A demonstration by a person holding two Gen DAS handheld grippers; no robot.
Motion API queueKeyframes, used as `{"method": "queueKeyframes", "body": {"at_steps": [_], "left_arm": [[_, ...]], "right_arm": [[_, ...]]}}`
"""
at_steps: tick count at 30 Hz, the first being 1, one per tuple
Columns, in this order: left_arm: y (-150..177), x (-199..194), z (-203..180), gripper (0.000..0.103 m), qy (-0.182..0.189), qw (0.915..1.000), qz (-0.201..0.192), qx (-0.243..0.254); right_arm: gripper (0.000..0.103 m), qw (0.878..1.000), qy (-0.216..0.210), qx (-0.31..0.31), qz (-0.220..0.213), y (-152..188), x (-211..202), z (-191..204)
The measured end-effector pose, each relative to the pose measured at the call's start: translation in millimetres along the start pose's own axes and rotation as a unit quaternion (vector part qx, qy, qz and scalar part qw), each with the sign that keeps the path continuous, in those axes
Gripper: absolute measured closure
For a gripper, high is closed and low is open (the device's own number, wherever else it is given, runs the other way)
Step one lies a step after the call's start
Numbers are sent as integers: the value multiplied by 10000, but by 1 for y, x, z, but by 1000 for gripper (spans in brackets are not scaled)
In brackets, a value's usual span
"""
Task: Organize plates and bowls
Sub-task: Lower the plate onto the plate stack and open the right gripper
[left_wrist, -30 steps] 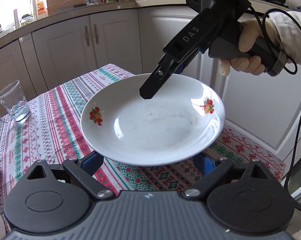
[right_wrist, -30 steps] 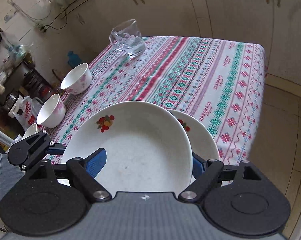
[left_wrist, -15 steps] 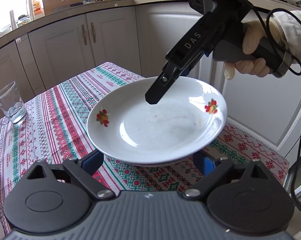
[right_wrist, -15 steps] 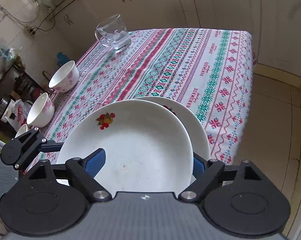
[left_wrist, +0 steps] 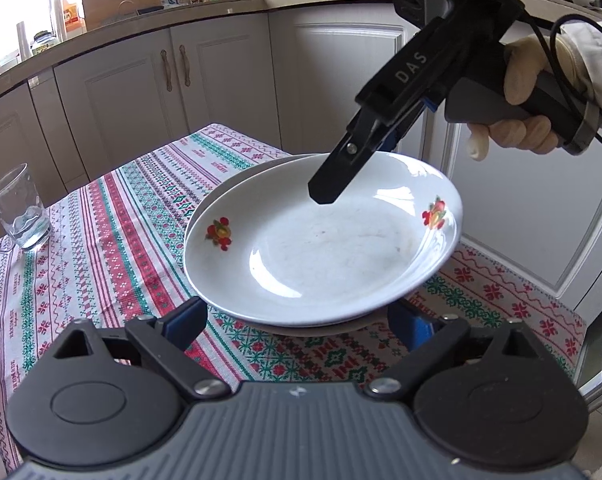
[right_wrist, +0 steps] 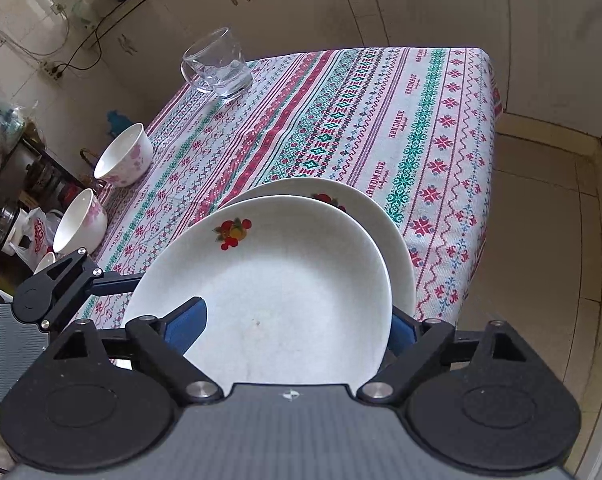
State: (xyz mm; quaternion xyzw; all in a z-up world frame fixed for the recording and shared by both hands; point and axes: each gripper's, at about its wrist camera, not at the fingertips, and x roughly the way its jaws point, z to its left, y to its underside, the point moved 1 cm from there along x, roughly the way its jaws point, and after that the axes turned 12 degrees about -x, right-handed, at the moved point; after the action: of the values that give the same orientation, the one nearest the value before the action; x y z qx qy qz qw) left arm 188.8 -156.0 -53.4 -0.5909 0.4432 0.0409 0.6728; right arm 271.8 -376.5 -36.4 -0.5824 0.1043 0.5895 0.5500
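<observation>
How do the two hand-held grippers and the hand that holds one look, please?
Both are black with blue finger pads. The right gripper bears white letters "DAS", a grey handle and a black cable. The hand wears a cream glove under a white sleeve.

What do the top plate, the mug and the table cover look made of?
Top plate: likely glazed ceramic, with glossy white highlights and a printed fruit motif. Mug: clear glass, see-through, with a handle. Table cover: woven cloth, matte, with patterned stripes.
</observation>
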Motion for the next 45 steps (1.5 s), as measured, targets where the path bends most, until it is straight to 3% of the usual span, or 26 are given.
{"method": "queueKeyframes", "body": {"at_steps": [13,27,45], "left_arm": [[1,-1,0,5,15,9999,-89,113],[2,-3,1,5,12,9997,-142,192],[5,-12,6,6,-158,9995,-212,141]], "right_arm": [[0,9998,53,171,-60,-1,-2,2],[0,9991,115,380,-168,0,-6,1],[0,9978,576,311,-87,3,-16,12]]}}
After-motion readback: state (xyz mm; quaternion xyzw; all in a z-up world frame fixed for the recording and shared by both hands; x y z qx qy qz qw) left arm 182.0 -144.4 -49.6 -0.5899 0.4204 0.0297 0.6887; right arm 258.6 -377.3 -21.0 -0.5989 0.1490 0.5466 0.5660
